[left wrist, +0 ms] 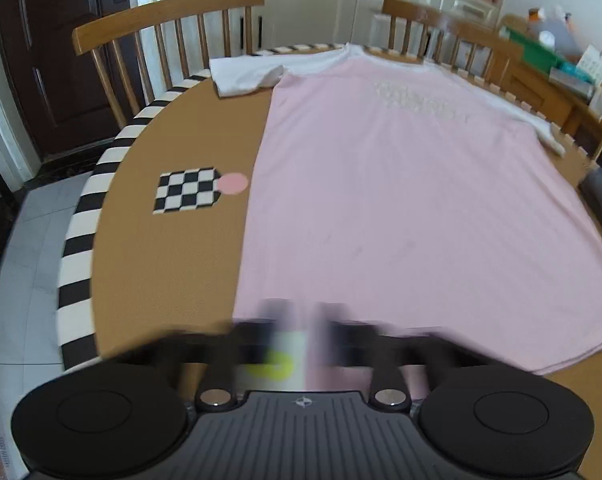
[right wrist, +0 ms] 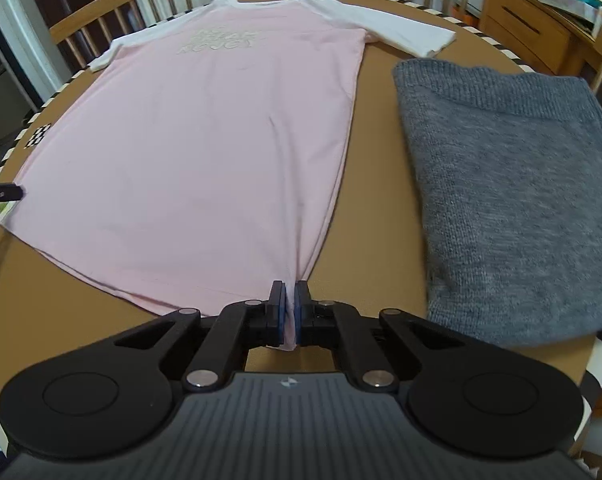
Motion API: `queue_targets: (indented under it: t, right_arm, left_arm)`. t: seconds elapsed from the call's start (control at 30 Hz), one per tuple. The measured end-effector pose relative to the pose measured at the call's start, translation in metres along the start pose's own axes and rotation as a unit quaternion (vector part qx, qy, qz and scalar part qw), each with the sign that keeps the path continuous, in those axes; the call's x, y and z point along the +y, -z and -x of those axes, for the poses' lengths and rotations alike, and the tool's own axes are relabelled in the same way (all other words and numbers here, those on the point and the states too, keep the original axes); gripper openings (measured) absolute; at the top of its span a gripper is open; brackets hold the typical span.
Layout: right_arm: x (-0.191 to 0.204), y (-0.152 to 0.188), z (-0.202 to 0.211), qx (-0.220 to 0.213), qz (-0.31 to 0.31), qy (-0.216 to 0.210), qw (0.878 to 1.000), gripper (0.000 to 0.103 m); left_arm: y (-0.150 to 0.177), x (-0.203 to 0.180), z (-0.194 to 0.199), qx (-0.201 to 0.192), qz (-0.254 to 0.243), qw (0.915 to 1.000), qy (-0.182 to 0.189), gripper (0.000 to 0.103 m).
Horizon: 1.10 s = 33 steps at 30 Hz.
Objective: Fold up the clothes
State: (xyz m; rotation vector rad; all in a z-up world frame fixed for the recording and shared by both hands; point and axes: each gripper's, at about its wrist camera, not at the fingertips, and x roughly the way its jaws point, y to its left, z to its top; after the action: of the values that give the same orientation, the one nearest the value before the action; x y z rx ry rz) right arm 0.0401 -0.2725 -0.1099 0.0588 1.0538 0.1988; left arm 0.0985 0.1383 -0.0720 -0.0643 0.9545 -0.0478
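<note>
Pink tee [right wrist: 205, 152] with white sleeves [right wrist: 397, 34] is what we've got spread flat on the round brown table [left wrist: 173, 264], collar end at the far side near the wooden chairs [left wrist: 169, 28] and hem toward us. Our right gripper [right wrist: 289, 312] has its jaws pinched tight on the near hem corner of the tee, and we can see a little strip of the fabric squeezed between the blue pads [right wrist: 279, 314]. Our left gripper [left wrist: 297, 340] sits at the other hem corner, but that view is smeared with blur; the fingers look drawn together, with something pale and yellow-green between them, and we honestly can't make out whether it's pinching the cloth or not. In the right wrist view we also catch the tip of the left gripper [right wrist: 3, 194] poking in at the far left edge, right by the tee's side. Just beside the tee on the right lies a folded grey knit sweater [right wrist: 513, 196], a strip of bare table between the two. On the left side there's a checkerboard marker [left wrist: 187, 190] with a pink dot [left wrist: 233, 183] touching it, just beside the tee's edge. Black-and-white stripes [left wrist: 79, 240] run round the table rim.
</note>
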Motion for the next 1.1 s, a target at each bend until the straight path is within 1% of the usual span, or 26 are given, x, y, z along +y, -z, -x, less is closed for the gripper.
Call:
queue_targets:
  t: [0.03, 0.07, 0.13, 0.27, 0.37, 0.43, 0.5, 0.53, 0.57, 0.6, 0.63, 0.67, 0.73, 0.8, 0.9, 0.97, 1.03, 1.1]
  right_arm:
    - [-0.001, 0.001, 0.002, 0.003, -0.001, -0.001, 1.000, 0.004]
    - [-0.001, 0.002, 0.004, 0.005, 0.001, 0.003, 1.000, 0.004]
    - [-0.005, 0.009, 0.010, 0.012, 0.005, 0.007, 1.000, 0.004]
    - [-0.015, 0.025, 0.024, 0.018, 0.004, 0.019, 1.000, 0.004]
    - [-0.019, 0.034, 0.030, 0.021, -0.003, 0.021, 1.000, 0.004]
    - [-0.017, 0.036, 0.028, 0.016, -0.004, 0.025, 1.000, 0.004]
    - [-0.015, 0.035, 0.027, 0.012, -0.007, 0.029, 0.999, 0.009]
    - [-0.015, 0.033, 0.027, 0.013, -0.009, 0.030, 0.999, 0.013]
    - [-0.014, 0.032, 0.028, 0.014, -0.011, 0.029, 0.999, 0.022]
    - [-0.013, 0.032, 0.032, 0.011, -0.012, 0.028, 0.999, 0.027]
    - [-0.012, 0.031, 0.036, 0.006, -0.011, 0.028, 1.000, 0.027]
    - [-0.009, 0.030, 0.044, -0.006, -0.004, 0.033, 0.999, 0.027]
    - [-0.003, 0.027, 0.058, -0.039, 0.014, 0.047, 0.998, 0.027]
    - [0.005, 0.020, 0.066, -0.069, 0.019, 0.060, 0.996, 0.027]
    - [0.018, 0.001, 0.062, -0.098, 0.010, 0.047, 0.994, 0.027]
    - [0.036, -0.015, 0.054, -0.104, 0.008, 0.043, 0.994, 0.027]
    - [0.058, -0.031, 0.044, -0.112, 0.005, 0.035, 0.993, 0.027]
    - [0.084, -0.041, 0.036, -0.115, 0.001, 0.025, 0.993, 0.037]
  left_arm:
    - [0.002, 0.003, 0.003, 0.008, 0.022, 0.9997, 0.008, 0.001]
    - [0.006, 0.002, 0.007, 0.013, 0.025, 0.9996, 0.010, 0.001]
    - [0.019, -0.007, 0.017, 0.016, 0.011, 0.9998, 0.007, 0.001]
    - [0.047, -0.024, 0.038, 0.023, 0.011, 0.9993, 0.027, 0.001]
    - [0.062, -0.033, 0.047, 0.019, 0.016, 0.9991, 0.034, 0.001]
    - [0.067, -0.035, 0.049, 0.012, 0.021, 0.9990, 0.036, 0.001]
    - [0.069, -0.035, 0.051, 0.008, 0.034, 0.9986, 0.038, 0.002]
    - [0.067, -0.033, 0.052, 0.011, 0.047, 0.9980, 0.041, 0.006]
    - [0.064, -0.030, 0.053, 0.014, 0.060, 0.9971, 0.045, 0.011]
    - [0.062, -0.028, 0.055, 0.013, 0.072, 0.9963, 0.045, 0.022]
    - [0.058, -0.024, 0.061, 0.002, 0.078, 0.9961, 0.040, 0.030]
    - [0.053, -0.020, 0.066, -0.014, 0.079, 0.9962, 0.035, 0.034]
    - [0.037, -0.010, 0.074, -0.042, 0.069, 0.9964, 0.025, 0.046]
    - [0.011, -0.002, 0.074, -0.061, 0.055, 0.9966, 0.010, 0.050]
    - [-0.034, 0.012, 0.060, -0.094, 0.035, 0.9949, -0.004, 0.056]
    - [-0.059, 0.019, 0.045, -0.115, 0.010, 0.9933, -0.013, 0.058]
    - [-0.083, 0.027, 0.022, -0.126, -0.023, 0.9915, -0.021, 0.059]
    - [-0.103, 0.040, -0.001, -0.129, -0.049, 0.9901, -0.024, 0.059]
